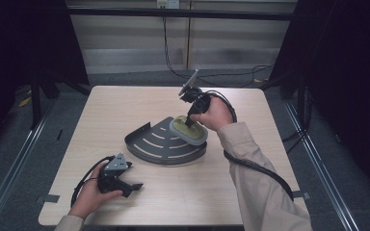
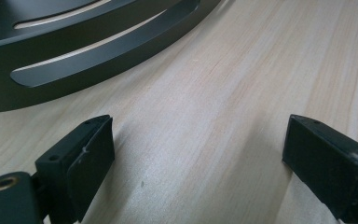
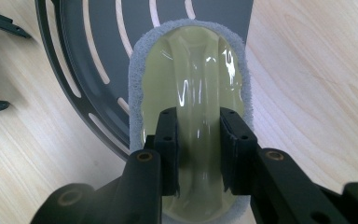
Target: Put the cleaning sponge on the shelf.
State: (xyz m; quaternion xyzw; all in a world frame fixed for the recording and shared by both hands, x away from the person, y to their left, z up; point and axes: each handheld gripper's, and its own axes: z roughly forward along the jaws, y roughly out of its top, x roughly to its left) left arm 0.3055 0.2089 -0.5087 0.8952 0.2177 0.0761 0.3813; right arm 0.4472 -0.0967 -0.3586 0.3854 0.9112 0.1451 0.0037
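Scrubbing step in hand, by the look of it — right gripper (image 3: pixel 198 154) clamped on the raised handle of the pale-green scrubbing pad (image 3: pixel 191 79), its grey fleece rim resting on the right part of the dark slotted corner tray (image 1: pixel 149 144) mid-worktop (image 1: pixel 125 101); left gripper (image 2: pixel 198 161) spread wide with nothing between, low over bare wood just beside the tray's curved wall; next, probably — a steady sweep across the slats, downward pressure kept even, tray perhaps braced against sliding.

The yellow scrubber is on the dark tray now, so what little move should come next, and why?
Probably slide the scrubber across the tray. The right gripper is shut on its raised handle, and its grey pad sits on the tray's slotted surface at one edge. The left gripper rests open on the table.
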